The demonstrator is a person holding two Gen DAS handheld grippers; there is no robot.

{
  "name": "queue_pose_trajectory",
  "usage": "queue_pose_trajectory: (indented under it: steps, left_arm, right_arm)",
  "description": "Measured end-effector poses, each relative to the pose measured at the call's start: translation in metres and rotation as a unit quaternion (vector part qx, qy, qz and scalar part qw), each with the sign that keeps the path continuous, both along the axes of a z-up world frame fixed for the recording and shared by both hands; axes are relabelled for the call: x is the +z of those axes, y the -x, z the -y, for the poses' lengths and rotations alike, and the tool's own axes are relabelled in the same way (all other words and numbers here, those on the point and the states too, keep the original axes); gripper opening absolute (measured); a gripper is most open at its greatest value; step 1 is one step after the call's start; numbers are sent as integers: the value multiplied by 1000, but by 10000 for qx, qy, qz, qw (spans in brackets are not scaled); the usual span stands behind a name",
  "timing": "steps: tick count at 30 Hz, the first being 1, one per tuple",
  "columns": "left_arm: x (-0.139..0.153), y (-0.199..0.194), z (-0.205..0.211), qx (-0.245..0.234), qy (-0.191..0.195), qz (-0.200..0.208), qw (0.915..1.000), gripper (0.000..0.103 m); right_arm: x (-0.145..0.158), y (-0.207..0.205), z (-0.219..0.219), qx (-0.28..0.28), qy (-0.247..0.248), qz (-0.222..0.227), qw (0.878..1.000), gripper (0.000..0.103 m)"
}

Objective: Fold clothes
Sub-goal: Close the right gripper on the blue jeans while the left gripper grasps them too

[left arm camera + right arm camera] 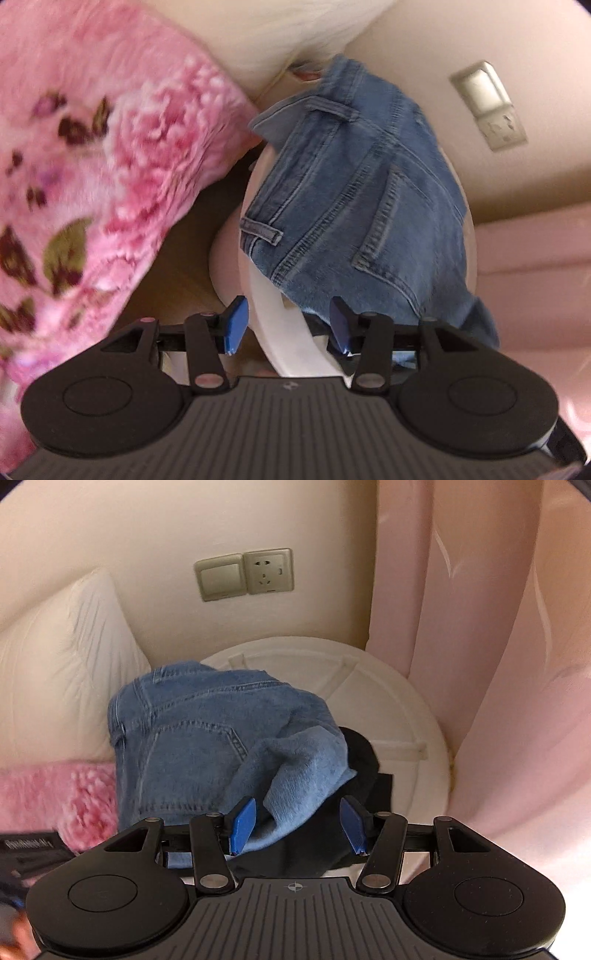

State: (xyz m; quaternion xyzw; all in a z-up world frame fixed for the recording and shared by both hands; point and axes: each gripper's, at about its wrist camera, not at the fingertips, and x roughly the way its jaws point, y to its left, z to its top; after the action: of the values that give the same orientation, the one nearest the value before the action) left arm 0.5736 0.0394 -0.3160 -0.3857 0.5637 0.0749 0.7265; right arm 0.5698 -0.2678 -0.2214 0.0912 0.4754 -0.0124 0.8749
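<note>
Right wrist view showed the blue jeans lying in a heap on the round white table, just ahead of the right claw, whose blue fingers stood apart, holding nothing.

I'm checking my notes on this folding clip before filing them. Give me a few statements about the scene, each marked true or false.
1. The jeans lie on a round white table. True.
2. The right gripper is clamped shut on the jeans. False: its fingers stand open.
3. A pink flowered blanket lies beside the jeans. True.
4. The left gripper holds a sock. False: it is open and holds nothing.
5. A wall socket is above the table. True.
</note>
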Motion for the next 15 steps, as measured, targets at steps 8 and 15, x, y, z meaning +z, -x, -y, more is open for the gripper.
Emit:
queue_pose_trajectory:
  steps: [8,15]
  left_arm:
    - [-38,-4,-15,866,618,-209,9941,43]
    - [-66,-6,-22,1474,1087,-274,9827,42]
  right_arm:
    - [-21,-13,14,-659,-615,-233,9957,55]
    - [-28,-17,16,-787,-865,-19,9931,55]
